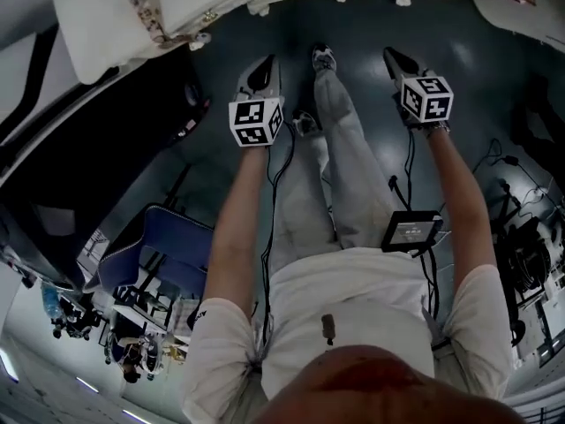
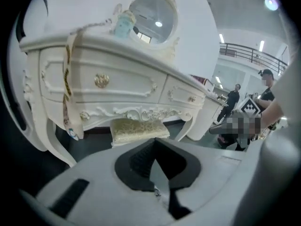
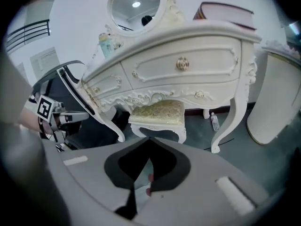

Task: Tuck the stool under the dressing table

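Operator: Report the state of each gripper.

Technician: Left gripper (image 2: pixel 156 149): jaws closed pad to pad, with nothing between them. Right gripper (image 3: pixel 147 149): the same, jaws together and empty. In the head view, the left gripper (image 1: pixel 263 71) and right gripper (image 1: pixel 395 58) are held out in front of the person on separate arms, well apart. Both are clear of the furniture.

Operator: Where is the stool?

Technician: The stool (image 3: pixel 157 113) stands on the floor in the knee space of the dressing table (image 3: pixel 188 65), between the table's curved legs. Its cushioned seat sits just below the carved apron. The left gripper view shows the same stool (image 2: pixel 136 128) under the same dressing table (image 2: pixel 117 84). Neither gripper touches it.

Operator: What is on and around the table?

Technician: A round mirror (image 2: pixel 151 15) stands upright on the tabletop, with a pale turquoise bottle (image 2: pixel 123 25) beside it. A dark red book (image 3: pixel 225 11) lies at one end. A small bottle (image 3: pixel 215 122) stands on the floor near a table leg. Farther back there are bystanders (image 2: pixel 233 100).
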A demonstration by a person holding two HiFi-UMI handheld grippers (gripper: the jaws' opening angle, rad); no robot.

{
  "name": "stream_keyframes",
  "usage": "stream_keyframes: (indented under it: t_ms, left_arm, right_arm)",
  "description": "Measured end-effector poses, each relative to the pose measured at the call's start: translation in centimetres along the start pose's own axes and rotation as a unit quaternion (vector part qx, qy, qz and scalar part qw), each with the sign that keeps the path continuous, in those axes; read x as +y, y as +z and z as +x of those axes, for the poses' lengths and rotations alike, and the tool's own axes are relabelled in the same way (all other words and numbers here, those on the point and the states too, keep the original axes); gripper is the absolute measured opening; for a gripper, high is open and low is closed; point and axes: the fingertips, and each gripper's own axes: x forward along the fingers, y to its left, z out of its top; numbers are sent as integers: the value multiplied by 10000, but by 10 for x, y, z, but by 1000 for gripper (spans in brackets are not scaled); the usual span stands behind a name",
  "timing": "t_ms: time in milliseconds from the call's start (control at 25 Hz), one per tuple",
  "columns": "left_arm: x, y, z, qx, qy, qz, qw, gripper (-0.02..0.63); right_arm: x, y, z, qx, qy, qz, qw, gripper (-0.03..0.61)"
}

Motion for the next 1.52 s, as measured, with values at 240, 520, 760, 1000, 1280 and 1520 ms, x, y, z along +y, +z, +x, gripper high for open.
stream_keyframes:
  t_ms: [240, 520, 760, 1000, 1280, 1520]
  left_arm:
    - [-50, 81, -118, -821, -274, 93, 9962, 6]
    - [-109, 169, -237, -1626, -489, 798, 9822, 6]
    - [-152, 217, -316, -2092, -500, 1149, 9698, 6]
    - [-182, 250, -388, -2478, -516, 1321, 9584, 6]
    - [-196, 251, -453, -2584, -558, 857, 9606, 6]
    - [-225, 269, -466, -2899, -718, 758, 9513, 7]
  right_arm:
    - [64, 64, -130, -916, 381, 153, 9950, 6]
    - [120, 132, -269, -1762, 479, -163, 9831, 6]
    - [165, 171, -361, -2261, 400, -616, 9713, 6]
    - [196, 213, -447, -2702, 711, -775, 9570, 6]
    - [263, 238, -511, -3339, 1750, 300, 9257, 8]
    - [317, 229, -486, -3140, 2146, 316, 9243, 8]
